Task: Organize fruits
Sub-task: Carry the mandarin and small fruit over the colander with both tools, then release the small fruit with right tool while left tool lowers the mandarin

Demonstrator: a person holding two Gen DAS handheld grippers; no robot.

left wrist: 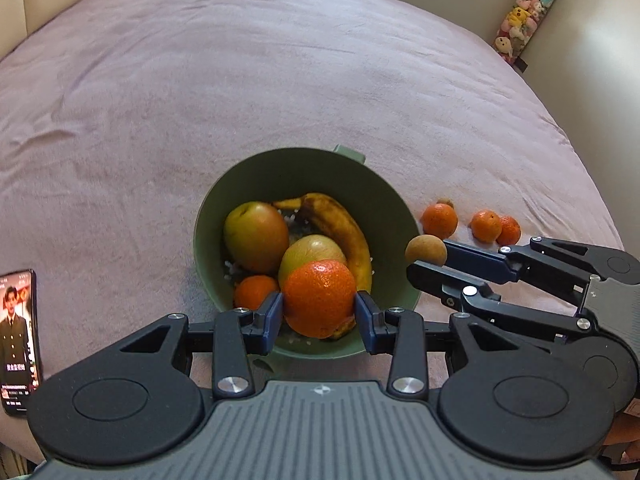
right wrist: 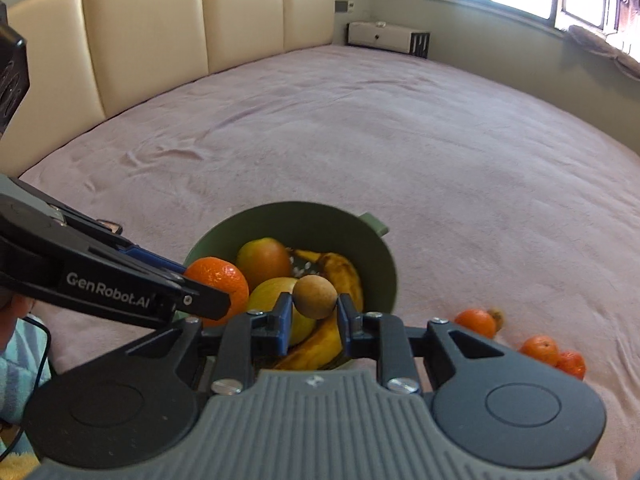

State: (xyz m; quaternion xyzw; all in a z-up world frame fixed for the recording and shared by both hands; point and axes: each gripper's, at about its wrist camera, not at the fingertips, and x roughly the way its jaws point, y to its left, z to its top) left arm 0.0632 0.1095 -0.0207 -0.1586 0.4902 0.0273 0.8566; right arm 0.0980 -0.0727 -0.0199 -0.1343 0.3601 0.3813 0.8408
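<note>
A green bowl (left wrist: 256,168) (right wrist: 360,232) stands on the pink bedspread with two apples (left wrist: 256,236), a spotted banana (left wrist: 340,224) and a small orange (left wrist: 252,290) inside. My left gripper (left wrist: 318,308) is shut on a large orange (left wrist: 320,296) (right wrist: 218,276), held over the bowl's near side. My right gripper (right wrist: 314,308) is shut on a small round tan fruit (right wrist: 315,295) (left wrist: 426,250), hanging over the bowl's near rim. Three small oranges (left wrist: 440,220) (right wrist: 476,322) lie on the bed to the right of the bowl.
A phone (left wrist: 18,340) with a lit screen lies on the bed at the left. A padded cream headboard (right wrist: 180,28) runs along the far side. A hanging column of plush toys (left wrist: 520,20) is at the wall. A striped sleeve (right wrist: 16,360) shows at lower left.
</note>
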